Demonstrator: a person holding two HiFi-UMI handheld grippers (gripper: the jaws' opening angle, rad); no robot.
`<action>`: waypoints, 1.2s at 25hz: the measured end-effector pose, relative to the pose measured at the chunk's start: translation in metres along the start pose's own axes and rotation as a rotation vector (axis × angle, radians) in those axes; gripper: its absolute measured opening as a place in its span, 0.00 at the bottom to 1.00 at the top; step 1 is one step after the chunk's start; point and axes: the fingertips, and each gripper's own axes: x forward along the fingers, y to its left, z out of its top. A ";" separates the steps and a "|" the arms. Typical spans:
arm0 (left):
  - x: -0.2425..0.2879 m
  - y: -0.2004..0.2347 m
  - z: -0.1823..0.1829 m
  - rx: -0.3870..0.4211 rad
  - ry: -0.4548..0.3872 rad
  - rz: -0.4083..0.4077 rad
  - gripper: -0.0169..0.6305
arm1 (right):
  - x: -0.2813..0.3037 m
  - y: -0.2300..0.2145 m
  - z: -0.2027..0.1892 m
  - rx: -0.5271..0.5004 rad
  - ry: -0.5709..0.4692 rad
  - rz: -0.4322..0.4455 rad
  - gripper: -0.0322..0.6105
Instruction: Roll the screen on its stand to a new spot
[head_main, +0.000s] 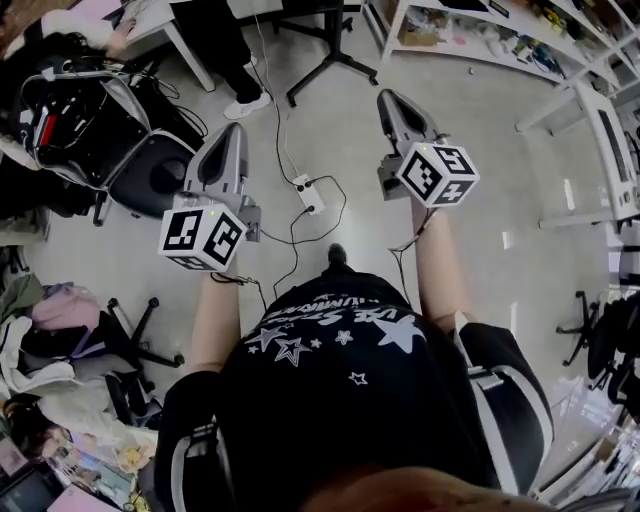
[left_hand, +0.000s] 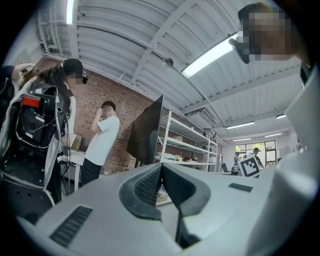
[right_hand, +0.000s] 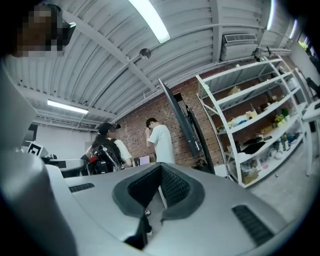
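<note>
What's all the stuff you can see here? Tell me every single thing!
Big flat screen on a stand: one, black, in front of the brick wall.
Metal shelf rack: one, white, next to the screen.
Power strip: one, white, on the grey floor with black cables.
Office chair base: one, black, floor at the left.
Person in a white T-shirt: one, standing near the screen.
Ceiling strip light: several, white, overhead.
Left tongs: one, grey, shut, empty.
Right tongs: one, grey, shut, empty.
</note>
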 end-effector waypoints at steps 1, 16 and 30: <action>0.011 0.001 0.000 0.003 -0.004 0.004 0.05 | 0.008 -0.008 0.004 -0.005 -0.003 0.007 0.06; 0.086 0.008 -0.005 0.042 -0.001 0.058 0.04 | 0.070 -0.075 0.027 0.025 -0.028 0.038 0.06; 0.126 0.055 -0.006 0.017 0.010 -0.004 0.04 | 0.125 -0.077 0.044 -0.024 -0.035 -0.021 0.06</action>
